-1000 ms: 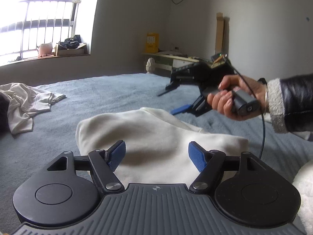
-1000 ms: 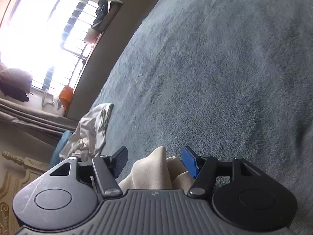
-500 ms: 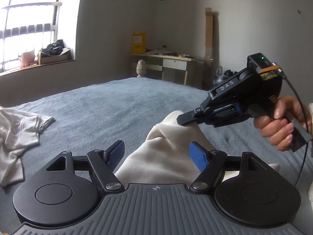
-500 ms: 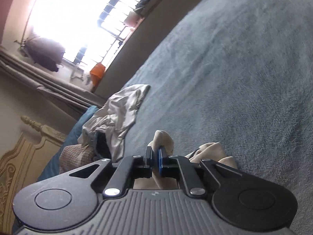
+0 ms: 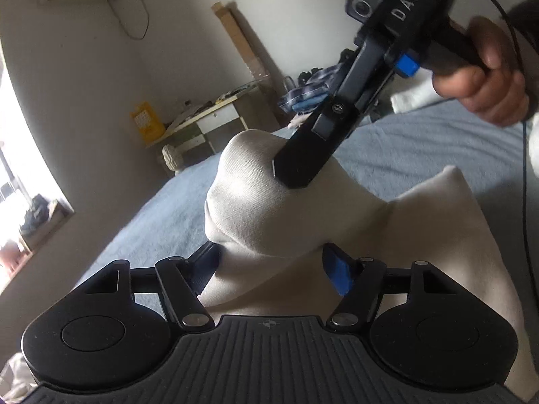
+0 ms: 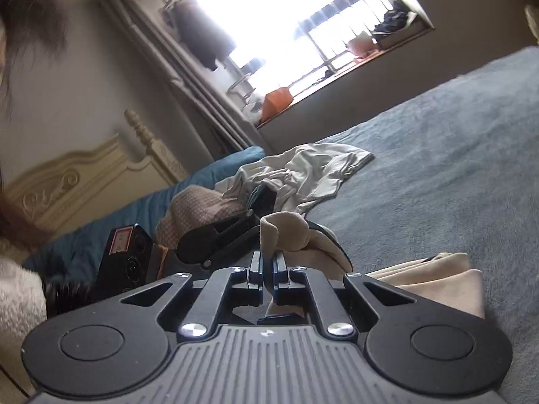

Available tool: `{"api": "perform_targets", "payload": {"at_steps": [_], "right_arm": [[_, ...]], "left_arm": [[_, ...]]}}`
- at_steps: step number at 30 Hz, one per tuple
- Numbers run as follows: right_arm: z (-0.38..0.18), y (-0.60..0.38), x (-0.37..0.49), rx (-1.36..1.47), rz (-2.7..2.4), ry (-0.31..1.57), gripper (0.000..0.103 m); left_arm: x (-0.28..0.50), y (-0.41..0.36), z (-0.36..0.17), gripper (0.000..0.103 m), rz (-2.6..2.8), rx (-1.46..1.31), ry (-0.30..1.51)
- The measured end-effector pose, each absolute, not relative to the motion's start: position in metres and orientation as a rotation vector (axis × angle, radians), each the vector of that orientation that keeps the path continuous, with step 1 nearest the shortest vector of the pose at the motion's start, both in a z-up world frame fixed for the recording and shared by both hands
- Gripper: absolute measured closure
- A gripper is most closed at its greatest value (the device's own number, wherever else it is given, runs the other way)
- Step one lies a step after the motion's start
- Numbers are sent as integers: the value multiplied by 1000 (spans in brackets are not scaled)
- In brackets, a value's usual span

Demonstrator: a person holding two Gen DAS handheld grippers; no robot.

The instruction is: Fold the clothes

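The right gripper point(image 6: 268, 271), its two fingers drawn together, clamps a raised fold of the cream garment point(image 5: 269, 202) and holds it lifted above the blue-grey bedspread point(image 6: 438, 168); in the left wrist view the same tool slants down from the upper right, its black tip pressed into the peak of the cloth, with the person's right hand point(image 5: 488, 80) wrapped around the handle at the far right and a cable trailing from it. The left gripper point(image 5: 269, 269) sits just below that peak, its blue-padded fingers spread apart on either side of the hanging fabric, not pinching it. The garment drapes from the lifted point down toward the near right, where its folded layers rest on the bed. Farther off on the bedspread lies a crumpled pale shirt point(image 6: 303, 175), beside a tan knitted cloth point(image 6: 198, 205) and a teal cover, near a carved cream headboard point(image 6: 84, 175). A bright barred window point(image 6: 303, 17) fills the far wall, while a cluttered desk point(image 5: 209, 118) stands against the opposite one.
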State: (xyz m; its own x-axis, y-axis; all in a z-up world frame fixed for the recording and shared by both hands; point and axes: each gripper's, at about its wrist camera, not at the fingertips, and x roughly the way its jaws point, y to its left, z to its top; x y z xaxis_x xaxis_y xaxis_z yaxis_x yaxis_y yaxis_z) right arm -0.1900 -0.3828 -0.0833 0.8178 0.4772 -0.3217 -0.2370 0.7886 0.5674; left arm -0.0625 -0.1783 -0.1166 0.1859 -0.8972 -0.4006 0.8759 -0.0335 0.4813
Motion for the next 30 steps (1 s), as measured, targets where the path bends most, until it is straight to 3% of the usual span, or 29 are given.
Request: {"api": "perform_targets", "payload": {"at_steps": [3,10,15,18,21,23,30], "right_arm": [[-77,-364,-198,431,428,479,97],[-69,-364,-215,384,447,447,97],[-66,-373,-219,416,435,418,97],[-65,-379,-218,454,435,401,97],[-62,-386,-218,482,426,377,97],[-57,-380,-219,438,437,380,97],[-54,-341,-219,221,473,438,97]], "left_arm": [[-71,-172,-120,46,-1404,767,-75],[-79,-168,-120,46,-1376,823,-133],[-83,-167,-116,62,-1357,805,-147],[-82,-165,-111,65,-1350,781,-120],[-85,-160,-103,53,-1355,803,-95],[-83,-152,-96,29,-1349,802,-72],[-26,-111,-66,27,-1228,582,335]]}}
